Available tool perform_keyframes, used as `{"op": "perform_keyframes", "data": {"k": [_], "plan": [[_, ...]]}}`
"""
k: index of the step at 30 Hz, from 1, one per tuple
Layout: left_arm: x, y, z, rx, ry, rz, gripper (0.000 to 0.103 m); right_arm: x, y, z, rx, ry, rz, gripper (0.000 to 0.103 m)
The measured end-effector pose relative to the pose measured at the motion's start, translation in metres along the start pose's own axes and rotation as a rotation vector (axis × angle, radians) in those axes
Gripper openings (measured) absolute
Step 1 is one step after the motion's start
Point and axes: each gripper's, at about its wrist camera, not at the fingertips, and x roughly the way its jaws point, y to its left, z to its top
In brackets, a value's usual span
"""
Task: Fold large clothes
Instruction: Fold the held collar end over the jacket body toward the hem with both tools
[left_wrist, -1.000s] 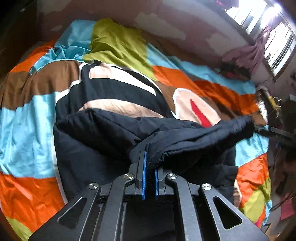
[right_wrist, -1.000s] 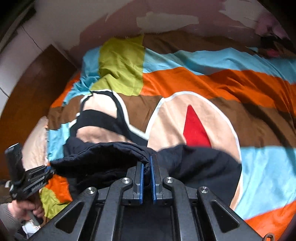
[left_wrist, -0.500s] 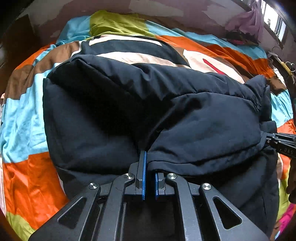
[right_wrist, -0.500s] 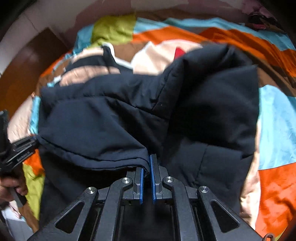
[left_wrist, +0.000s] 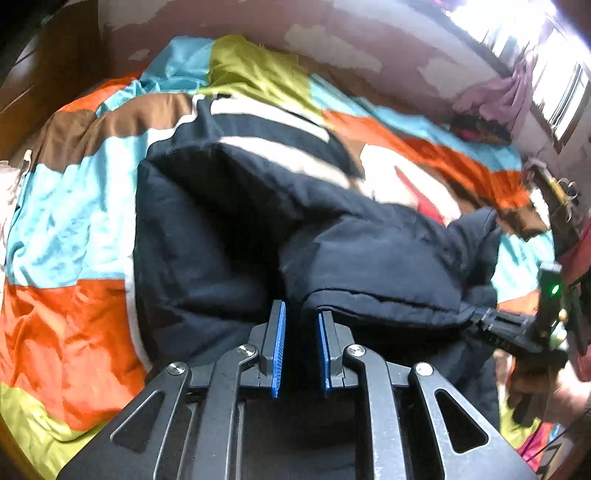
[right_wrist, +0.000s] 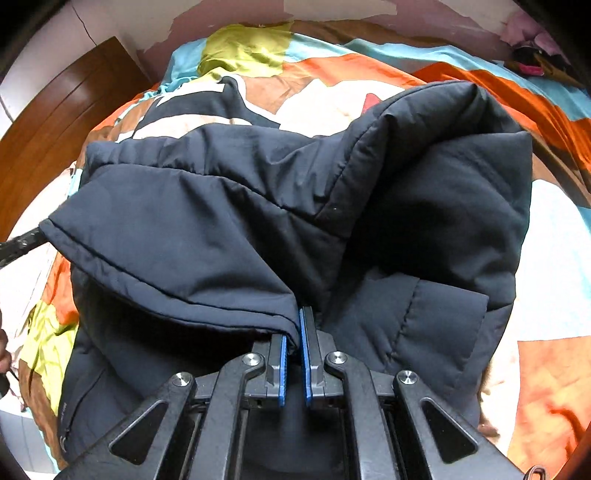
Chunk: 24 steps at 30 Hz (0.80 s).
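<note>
While the left hand-held gripper (left_wrist: 300, 325) is opening off its hem, the right hand-held gripper (right_wrist: 295, 332) stays clamped on the jacket (right_wrist: 258, 206).

Daylight pours in from a window (left_wrist: 565, 92) far up and to the right of the left gripper (left_wrist: 300, 350), blown out to white glare. That view is smeared with motion blur, worst across the bedspread (left_wrist: 66, 229) ahead. The right wrist view is sharper and evenly lit; the dark jacket (right_wrist: 229, 229) holds deep shadow in its folds. Both pictures bulge, with black corners.
</note>
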Motion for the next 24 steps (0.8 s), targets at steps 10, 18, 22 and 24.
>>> {"op": "perform_keyframes", "data": {"k": [10,18,22,24], "plan": [[-0.014,0.043,-0.038,-0.15,0.066,0.016,0.014,-0.002,-0.003,0.006,0.034,0.011,0.029,0.01],[-0.026,0.011,0.028,-0.06,-0.048,-0.008,0.014,-0.039,-0.003,0.0,-0.007,0.054,-0.01,0.028],[-0.002,-0.021,0.05,0.042,-0.043,-0.021,0.014,-0.074,0.001,0.015,-0.016,-0.027,-0.007,0.03],[0.015,-0.033,0.051,0.07,-0.024,-0.025,0.014,-0.078,0.007,0.029,-0.011,-0.068,0.016,0.031]]}}
